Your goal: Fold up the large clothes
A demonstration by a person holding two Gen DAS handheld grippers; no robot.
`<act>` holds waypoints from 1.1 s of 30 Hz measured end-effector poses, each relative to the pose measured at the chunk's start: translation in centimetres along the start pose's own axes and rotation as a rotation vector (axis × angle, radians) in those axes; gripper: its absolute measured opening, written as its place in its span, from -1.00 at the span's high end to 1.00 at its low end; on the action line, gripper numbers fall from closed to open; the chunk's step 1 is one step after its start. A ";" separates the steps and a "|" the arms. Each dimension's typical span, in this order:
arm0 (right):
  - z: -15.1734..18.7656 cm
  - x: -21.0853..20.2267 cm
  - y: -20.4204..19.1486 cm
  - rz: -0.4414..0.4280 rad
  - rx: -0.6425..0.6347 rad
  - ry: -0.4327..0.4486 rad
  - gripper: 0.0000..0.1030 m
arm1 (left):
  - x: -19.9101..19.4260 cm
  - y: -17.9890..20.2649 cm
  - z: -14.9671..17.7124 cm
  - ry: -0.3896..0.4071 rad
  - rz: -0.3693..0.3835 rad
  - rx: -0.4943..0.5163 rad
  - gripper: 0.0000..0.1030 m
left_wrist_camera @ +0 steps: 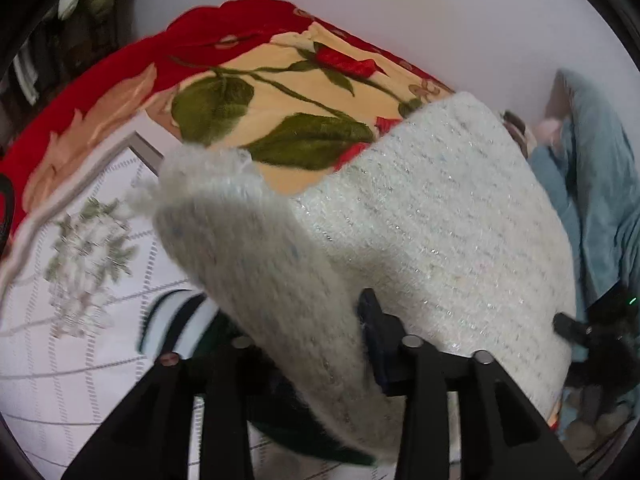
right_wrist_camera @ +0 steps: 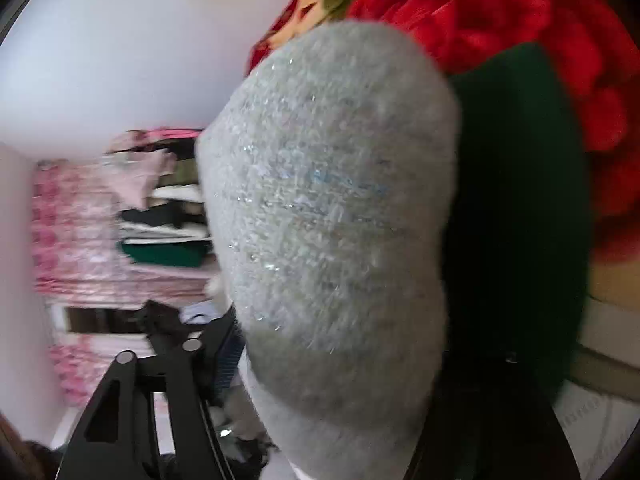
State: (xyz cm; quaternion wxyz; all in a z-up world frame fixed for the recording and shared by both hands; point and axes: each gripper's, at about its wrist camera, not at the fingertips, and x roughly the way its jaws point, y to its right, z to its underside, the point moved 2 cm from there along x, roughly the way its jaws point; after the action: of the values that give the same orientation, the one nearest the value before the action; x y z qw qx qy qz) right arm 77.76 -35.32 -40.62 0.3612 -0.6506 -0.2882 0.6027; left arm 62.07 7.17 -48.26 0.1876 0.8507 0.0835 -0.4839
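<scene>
One grey sweater [left_wrist_camera: 420, 220], two grippers: left gripper [left_wrist_camera: 320, 344], right gripper [right_wrist_camera: 304, 364]

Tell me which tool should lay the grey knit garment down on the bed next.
Probably the left tool: it grips the grey knit garment with the white patterned sheet visible below. The right tool's view is filled by knit, with no landing spot visible.

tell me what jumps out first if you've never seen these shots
A fuzzy pale grey knit garment with glittery threads fills the middle of both views, draped over the left gripper and the right gripper. Behind it in the left wrist view lies a red and cream blanket printed with roses and green leaves. In the right wrist view a dark green cloth hangs just right of the knit.
</scene>
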 end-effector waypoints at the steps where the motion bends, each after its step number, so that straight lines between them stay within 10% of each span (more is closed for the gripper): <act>1: 0.1 -0.5 -0.5 0.044 -0.013 0.015 -0.54 | -0.4 0.2 0.1 0.005 -0.044 0.036 -0.13; 3: 0.3 -1.5 -2.0 0.183 -0.056 0.045 -0.67 | -1.3 0.6 0.3 0.019 -0.109 0.111 -0.87; 12: 8.3 -3.6 -13.2 0.863 -0.228 0.264 -1.00 | -8.0 2.5 -0.6 0.077 -0.246 0.309 -0.96; 33: 41.8 -20.1 -40.9 1.049 -0.240 0.602 -1.00 | -41.5 3.5 6.3 0.189 -0.067 0.422 -0.96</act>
State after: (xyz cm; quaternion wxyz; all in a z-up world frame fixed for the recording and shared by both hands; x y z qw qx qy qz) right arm 36.63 -23.04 3.86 0.0062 -0.8833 0.1193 0.4533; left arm 36.74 3.12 -14.82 -0.0191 0.9094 0.0259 -0.4147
